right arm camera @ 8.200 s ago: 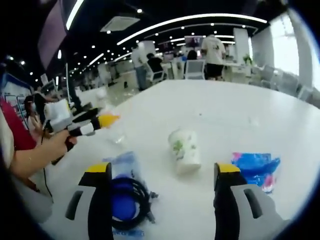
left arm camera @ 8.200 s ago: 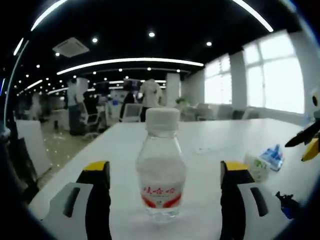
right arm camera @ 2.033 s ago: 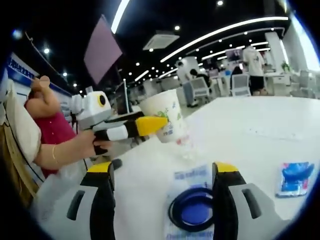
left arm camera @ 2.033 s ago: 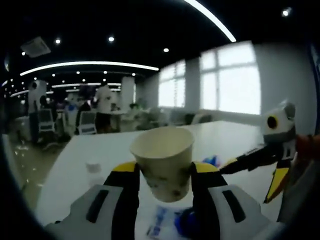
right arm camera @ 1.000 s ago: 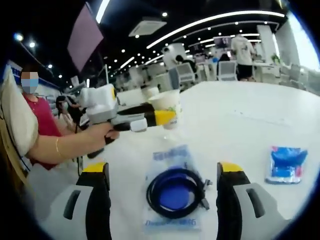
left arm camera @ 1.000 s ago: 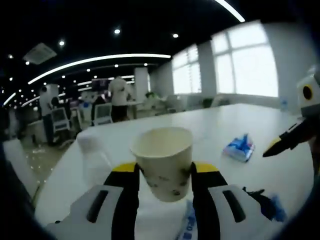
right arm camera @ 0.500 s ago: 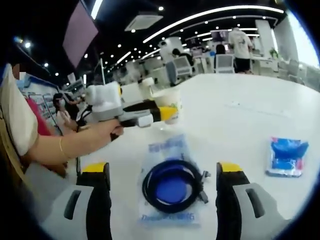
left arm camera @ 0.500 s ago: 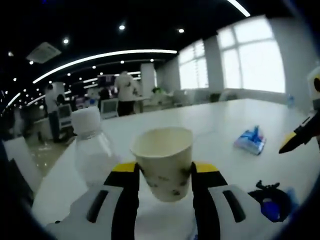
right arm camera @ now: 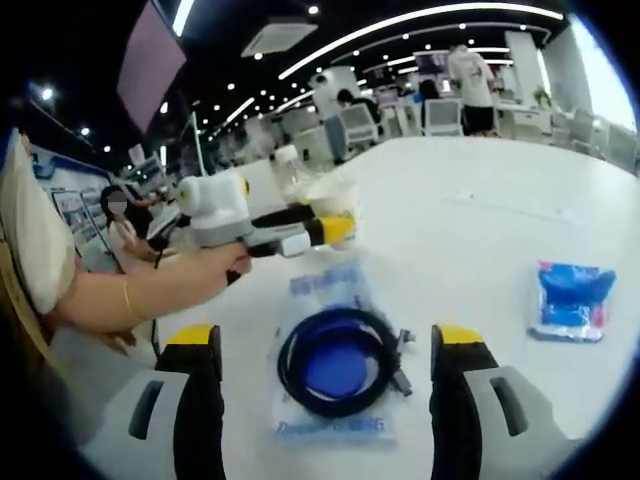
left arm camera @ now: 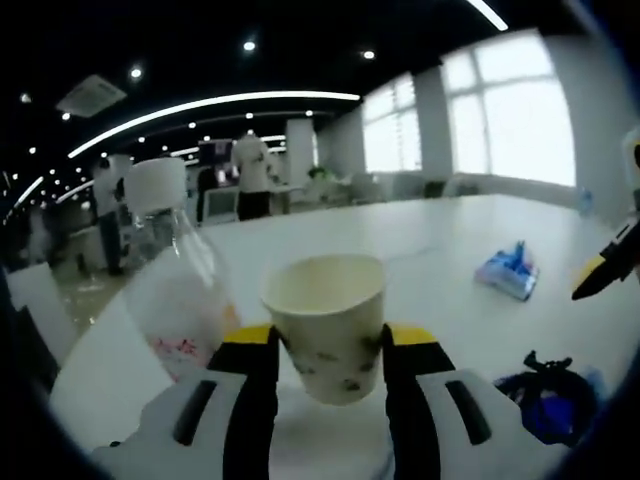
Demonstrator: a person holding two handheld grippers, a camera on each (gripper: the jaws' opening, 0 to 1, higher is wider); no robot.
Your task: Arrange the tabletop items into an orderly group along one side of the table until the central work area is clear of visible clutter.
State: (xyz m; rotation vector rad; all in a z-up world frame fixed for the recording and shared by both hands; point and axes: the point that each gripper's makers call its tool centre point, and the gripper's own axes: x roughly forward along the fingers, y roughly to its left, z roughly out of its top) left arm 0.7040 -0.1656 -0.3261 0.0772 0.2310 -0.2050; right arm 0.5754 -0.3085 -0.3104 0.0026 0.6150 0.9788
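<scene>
My left gripper is shut on a white paper cup held upright between its yellow-tipped jaws. Just left of the cup stands a clear water bottle with a white cap and red label. In the right gripper view the left gripper holds the paper cup beside the water bottle near the table's far left edge. My right gripper is open above a bagged coil of black cable. A blue packet lies to the right.
The white table stretches away toward office chairs and standing people at the back. In the left gripper view the blue packet and the cable bag lie at the right, and the right gripper's yellow tip enters from the right.
The left gripper has carried the cup closer to the water bottle, which now looms large just left of it. The right gripper has stayed open over the cable bag.
</scene>
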